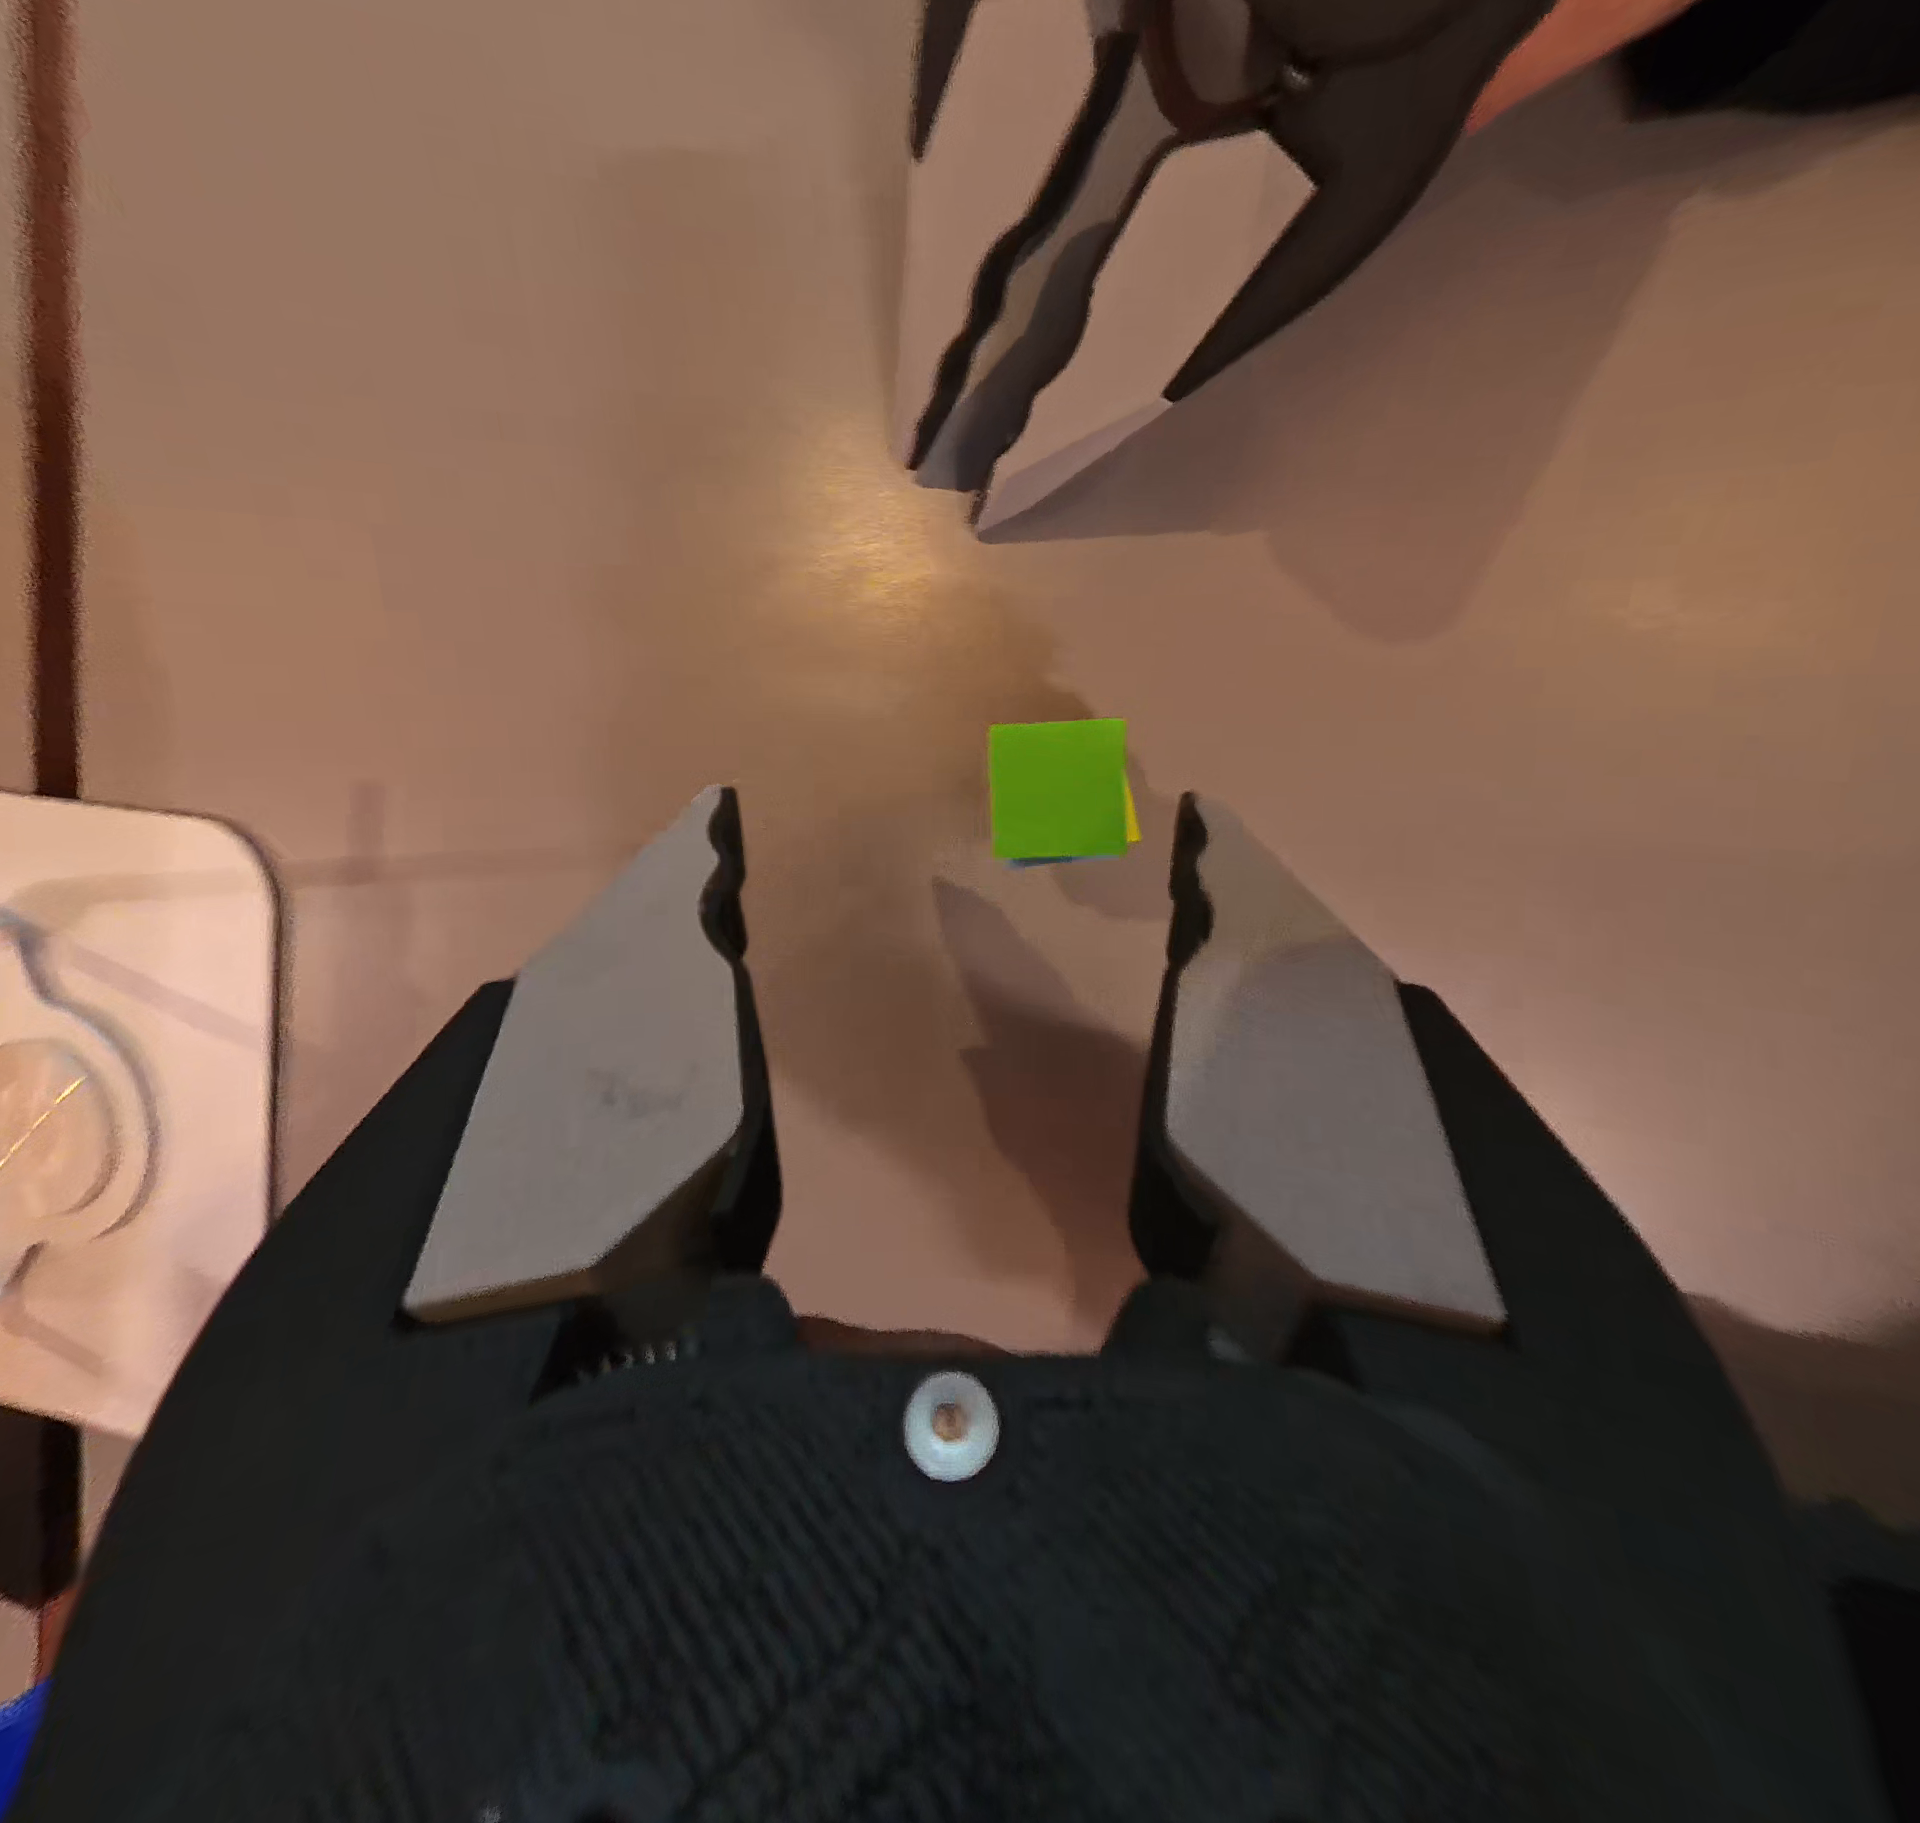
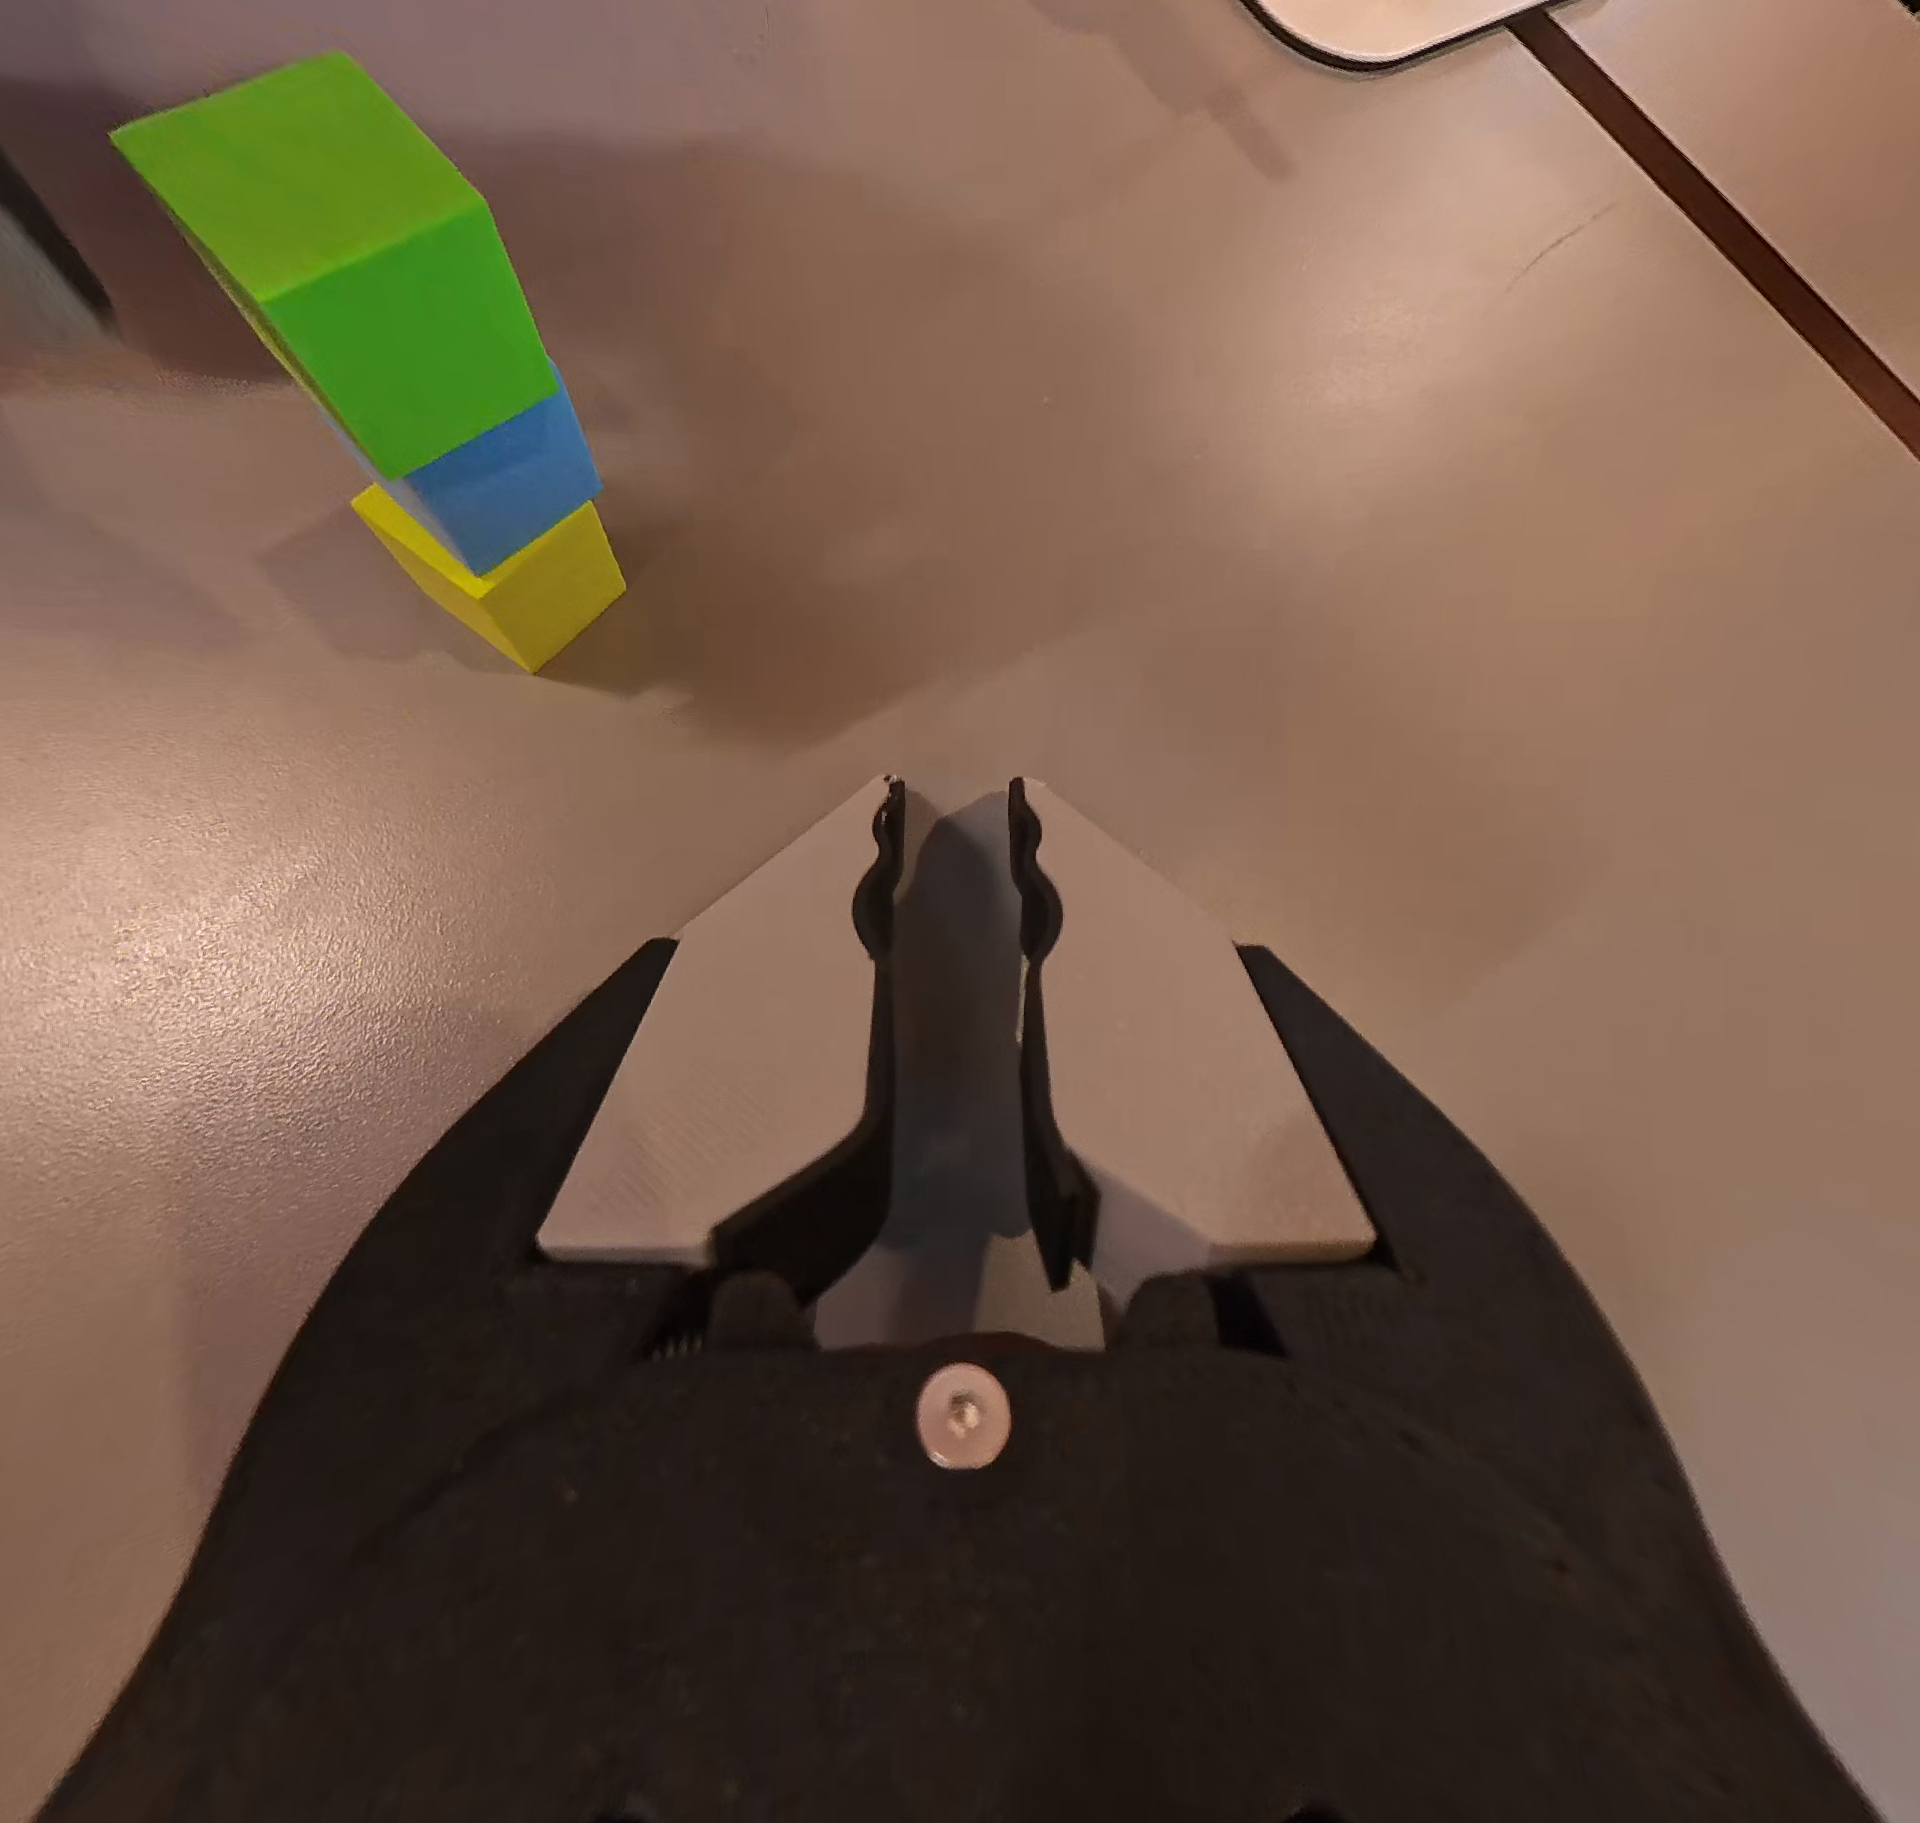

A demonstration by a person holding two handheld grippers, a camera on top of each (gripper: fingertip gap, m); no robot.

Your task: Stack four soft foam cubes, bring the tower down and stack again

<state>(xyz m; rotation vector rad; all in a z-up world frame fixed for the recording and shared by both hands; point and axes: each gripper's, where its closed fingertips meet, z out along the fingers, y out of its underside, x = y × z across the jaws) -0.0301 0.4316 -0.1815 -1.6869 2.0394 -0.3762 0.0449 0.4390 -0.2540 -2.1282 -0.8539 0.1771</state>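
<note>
Tower: green cube (image 2: 343,267) over blue cube (image 2: 509,490) and yellow cube (image 2: 540,594), seen sideways only from the right wrist. Left gripper (image 1: 956,797): spread wide, empty. Right gripper (image 2: 954,784): narrowly parted, empty.

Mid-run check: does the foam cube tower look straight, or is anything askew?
Slightly askew. In the right wrist view, the blue cube sits twisted on the yellow cube, and the green cube overhangs the blue. Only three cubes show. Neither gripper touches the tower.
</note>
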